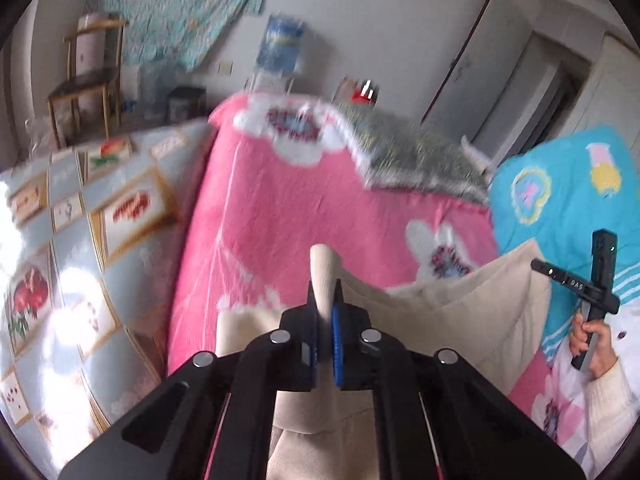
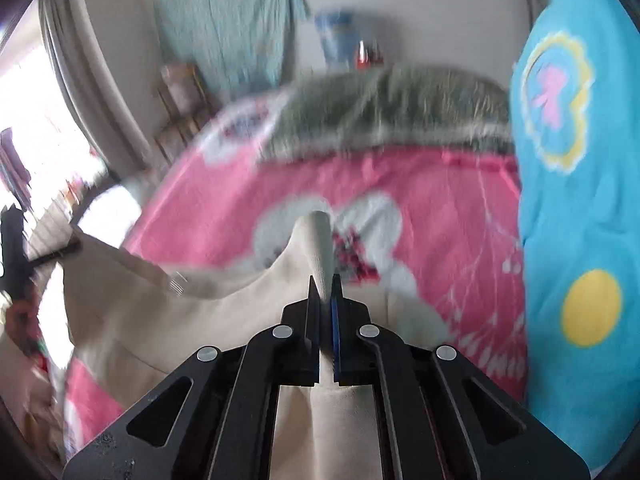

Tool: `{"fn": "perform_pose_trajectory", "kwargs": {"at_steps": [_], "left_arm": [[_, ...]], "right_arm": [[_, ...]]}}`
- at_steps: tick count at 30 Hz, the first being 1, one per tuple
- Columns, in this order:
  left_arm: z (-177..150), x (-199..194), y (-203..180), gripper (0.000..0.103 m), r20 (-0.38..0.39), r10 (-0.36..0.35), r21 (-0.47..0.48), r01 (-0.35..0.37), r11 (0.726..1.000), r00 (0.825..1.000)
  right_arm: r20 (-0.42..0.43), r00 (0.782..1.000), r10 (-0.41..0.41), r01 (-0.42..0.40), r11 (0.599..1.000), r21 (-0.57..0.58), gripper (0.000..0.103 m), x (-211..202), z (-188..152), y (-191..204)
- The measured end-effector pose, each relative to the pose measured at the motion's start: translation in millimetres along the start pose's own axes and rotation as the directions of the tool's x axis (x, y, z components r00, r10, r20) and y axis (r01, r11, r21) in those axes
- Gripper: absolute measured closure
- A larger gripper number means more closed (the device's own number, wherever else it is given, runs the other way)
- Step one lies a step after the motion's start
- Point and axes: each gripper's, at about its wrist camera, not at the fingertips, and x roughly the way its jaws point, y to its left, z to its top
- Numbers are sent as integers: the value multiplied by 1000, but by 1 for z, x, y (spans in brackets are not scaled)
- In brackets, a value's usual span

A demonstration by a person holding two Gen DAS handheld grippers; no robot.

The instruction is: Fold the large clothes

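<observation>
Left wrist view gives us the widest look: a bed under a pink blanket [image 1: 312, 208] with white flower prints, a blue quilt [image 1: 568, 200] bunched at its right side and a grey-green blanket [image 1: 416, 152] heaped at the far end. On the pink blanket lies the cream garment [image 1: 472, 312], the thing we are folding, with one edge raised off the bed and stretched between our two tools. The left gripper [image 1: 326, 308] is clenched on a pinch of that cream cloth, which pokes up between the jaws. The right gripper [image 2: 325, 300] is likewise clamped on its own pinch of the same garment, seen in the right wrist view against the blurred bed. To do this step well, we judge that both grips must hold firm so neither corner slips, and that we should carry the two hands at matching height and pace, keeping the edge between them taut but not strained. The slack middle could drag or bunch, so we lay it over flat before we let go.
</observation>
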Motion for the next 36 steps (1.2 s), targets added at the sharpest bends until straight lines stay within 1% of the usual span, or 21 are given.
{"fn": "perform_pose_trajectory", "kwargs": {"at_steps": [4,6,9,10,12,13,16,17,18,19,20,21,23,25,26,27,28,30,33,34,36], "left_arm": [[19,12,20,98,51,31,-100,-26,995,998],[16,49,35,98,-67,105,-136,-114,984,992],[-9,92,39,94,-207,235,-81,-256,963,950],[-14,97,39,91,-215,258,-68,-278,958,942],[-16,86,38,78,-173,310,-97,-330,939,935],[-13,75,33,58,-146,378,-93,-393,915,914],[-10,37,-4,55,38,482,-7,-482,876,875],[-14,20,-30,55,130,462,55,-472,880,877],[-19,14,-43,55,156,411,79,-426,901,898],[-28,10,-60,55,144,261,87,-275,957,954],[-37,13,-67,55,110,147,58,-154,986,983],[-47,19,-71,55,80,43,16,-45,999,996],[-71,40,-74,63,20,-104,-49,105,993,994],[-92,54,-51,69,-17,-69,-124,67,990,997],[-105,55,-21,93,-20,-86,-218,79,973,996],[-115,53,6,100,-12,-108,-299,99,949,994],[-126,44,40,100,26,-162,-398,159,904,986],[-134,28,63,100,29,-119,-427,120,896,993],[-119,6,24,100,-64,93,-158,-102,982,994],[-116,3,7,92,-72,148,-51,-152,987,986],[-118,-7,-46,60,-50,232,260,-212,942,971]], "right_arm": [[-26,999,-45,46,999,29,99,21,-1,-23],[-120,993,-10,18,998,68,99,52,-7,-36],[-191,974,-123,123,992,-12,94,86,-21,-38],[-196,965,-173,165,985,-55,84,89,-23,-34],[-122,945,-303,285,947,-146,66,74,-22,-20],[-54,928,-370,353,914,-199,56,60,-22,-10],[124,879,-461,476,826,-302,57,19,-28,24],[148,894,-422,447,836,-319,56,9,-31,32],[166,926,-340,377,863,-337,56,-1,-37,45],[163,960,-230,274,896,-350,56,-8,-43,57],[146,979,-145,188,915,-356,58,-6,-48,68],[119,987,-112,147,924,-354,58,2,-51,74],[38,995,-97,104,938,-332,58,25,-59,72],[-41,988,-148,130,947,-292,58,47,-72,48],[-80,981,-179,152,953,-262,59,56,-81,23],[-97,985,-143,118,967,-228,59,56,-89,-2],[-102,987,-122,99,974,-206,59,51,-94,-16],[-123,983,-139,113,973,-203,59,42,-92,-32],[-69,961,-266,221,896,-384,62,19,-88,-4],[-35,967,-252,207,858,-469,61,8,-90,13],[-29,983,-181,118,746,-655,43,-9,-112,56]]}}
